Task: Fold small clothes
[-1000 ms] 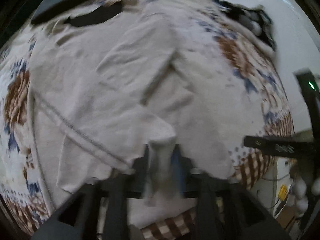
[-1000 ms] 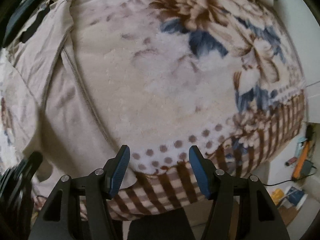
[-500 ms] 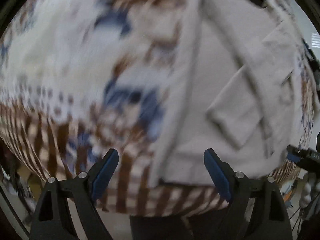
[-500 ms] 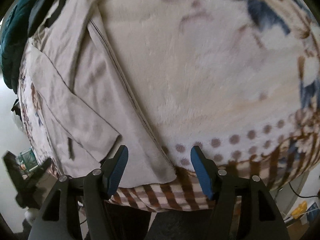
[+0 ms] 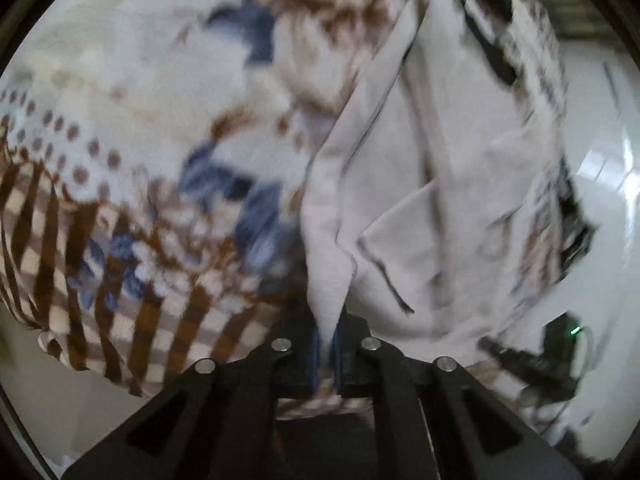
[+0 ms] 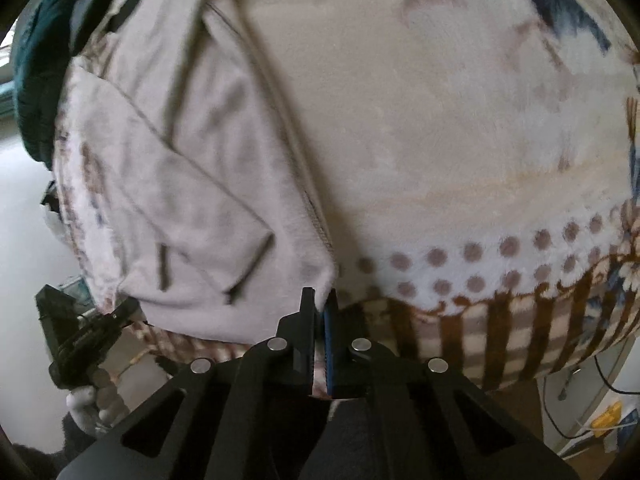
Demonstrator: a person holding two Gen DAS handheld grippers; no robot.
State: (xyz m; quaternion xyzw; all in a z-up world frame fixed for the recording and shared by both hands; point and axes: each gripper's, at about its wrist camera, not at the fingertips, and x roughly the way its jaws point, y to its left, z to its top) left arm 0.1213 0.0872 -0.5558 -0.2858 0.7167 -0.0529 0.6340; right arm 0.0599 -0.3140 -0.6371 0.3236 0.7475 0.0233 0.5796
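Observation:
A pale cream garment (image 5: 440, 168) lies partly folded on a flowered blanket (image 5: 152, 128), with one flap turned over its lower part. My left gripper (image 5: 326, 344) is shut on the garment's near corner, which rises in a peak into the jaws. In the right wrist view the same garment (image 6: 192, 184) lies at the left on the blanket (image 6: 460, 128). My right gripper (image 6: 320, 312) is shut on the garment's other near corner, at its stitched hem. The other gripper shows in each view (image 5: 536, 360) (image 6: 80, 332).
The blanket's brown checked border (image 5: 120, 292) hangs over the near edge. A dark teal cloth (image 6: 36, 72) lies at the far left of the bed. White floor (image 5: 600, 240) shows to the right. Cables and small items (image 6: 600, 420) lie on the floor at the lower right.
Both grippers were open half a second ago and have since shut on the garment's near corners. The left gripper had let go of its earlier fold and swung over to this edge.

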